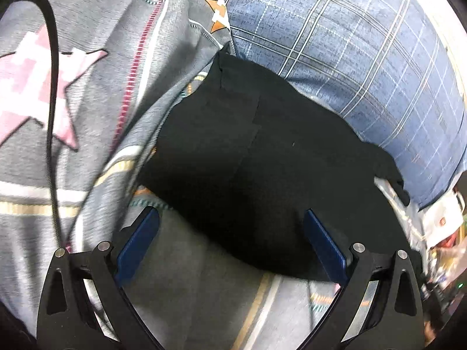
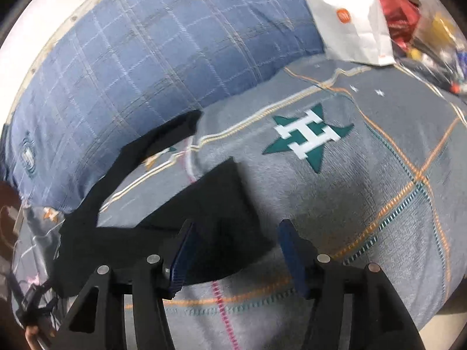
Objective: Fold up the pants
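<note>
A grey bedspread (image 1: 96, 43) with stitched stripes and star patches is covering the bed, and a blue plaid pillow (image 1: 335, 52) is lying along its far edge. Starting at the left, a thin black cable (image 1: 52, 93) is trailing across a pink star patch (image 1: 32, 87) on the bedspread. Next to it, the black pants (image 1: 248, 160) are lying spread in a dark heap on the bedspread, their far edge touching the pillow. The left gripper (image 1: 230, 245) is hovering over the near edge of the pants with its blue pads (image 1: 137, 245) standing wide apart, nothing between them. Further right, one narrow strip of the pants is running along the foot of the pillow while a broader piece is lying nearer. The right gripper (image 2: 236, 253) is sitting at that broader piece, its jaws parted wide, with the cloth lying between the pads but not pinched. Beyond it a green star patch (image 2: 309, 137) is showing, and a white paper bag (image 2: 347, 17) is sitting at the far right corner of the bed, beside a blurred clutter of packets.
</note>
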Motion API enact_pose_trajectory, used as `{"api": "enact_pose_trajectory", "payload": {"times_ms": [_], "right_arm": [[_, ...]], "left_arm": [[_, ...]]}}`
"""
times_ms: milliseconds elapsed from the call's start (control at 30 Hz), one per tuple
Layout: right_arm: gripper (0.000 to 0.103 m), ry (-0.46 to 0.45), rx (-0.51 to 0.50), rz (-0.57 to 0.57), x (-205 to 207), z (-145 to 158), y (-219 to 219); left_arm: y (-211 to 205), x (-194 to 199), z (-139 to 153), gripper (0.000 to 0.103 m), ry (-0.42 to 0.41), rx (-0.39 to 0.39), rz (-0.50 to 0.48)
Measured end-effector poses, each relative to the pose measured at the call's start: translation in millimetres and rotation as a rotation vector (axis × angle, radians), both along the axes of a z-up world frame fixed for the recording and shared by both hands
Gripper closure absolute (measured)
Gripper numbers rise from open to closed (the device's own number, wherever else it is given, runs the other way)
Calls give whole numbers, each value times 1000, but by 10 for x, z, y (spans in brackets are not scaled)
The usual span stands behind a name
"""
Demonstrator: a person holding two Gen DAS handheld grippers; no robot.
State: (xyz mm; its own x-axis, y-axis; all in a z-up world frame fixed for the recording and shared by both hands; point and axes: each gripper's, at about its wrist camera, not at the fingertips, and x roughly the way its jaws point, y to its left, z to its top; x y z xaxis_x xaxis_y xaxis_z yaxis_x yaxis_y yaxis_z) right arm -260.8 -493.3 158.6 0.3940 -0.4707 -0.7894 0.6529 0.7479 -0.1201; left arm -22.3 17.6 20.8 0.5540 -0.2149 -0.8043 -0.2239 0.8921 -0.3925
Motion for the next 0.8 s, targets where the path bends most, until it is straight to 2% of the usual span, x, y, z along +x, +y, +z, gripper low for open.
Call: {"api": "enact_pose_trajectory", "payload": {"times_ms": [167,200,233,267,300,333,367,467,600,633,700,800], "right_arm": [[47,-2,19,0,126,-109,-169],[47,-8,14,9,158,-125,-188],[47,-17,-4,21,172,-130,-195],[47,-14,-16,42,211,-141,-198],[61,-6,-15,57,233,-149,-188],[88,4,0,78,273,-158,-171],[93,-5,5,92,282,-133,-133],[94,-52,-12,129,241,26,8],[96,-139,-49,153,58,474,217],[100,-145,-68,154,17,557,261],[101,-156,-92,148,-90,735,311],[101,-98,-141,130,-142,746,285]], "left_arm": [[-14,141,-7,5,-20,-48,39],[-32,166,-9,16,-22,-58,33],[-51,180,-4,44,-18,-52,27],[-99,217,4,60,-2,-10,13],[-134,244,11,77,6,10,-5],[-139,254,16,82,4,1,-13],[-133,241,43,85,-1,-12,-20],[-107,144,190,88,-30,-18,-52],[-53,-70,457,89,-63,-64,-121],[-43,-122,520,90,-66,-66,-131],[13,-243,607,90,-71,-66,-148],[53,-360,566,90,-49,-54,-156]]}}
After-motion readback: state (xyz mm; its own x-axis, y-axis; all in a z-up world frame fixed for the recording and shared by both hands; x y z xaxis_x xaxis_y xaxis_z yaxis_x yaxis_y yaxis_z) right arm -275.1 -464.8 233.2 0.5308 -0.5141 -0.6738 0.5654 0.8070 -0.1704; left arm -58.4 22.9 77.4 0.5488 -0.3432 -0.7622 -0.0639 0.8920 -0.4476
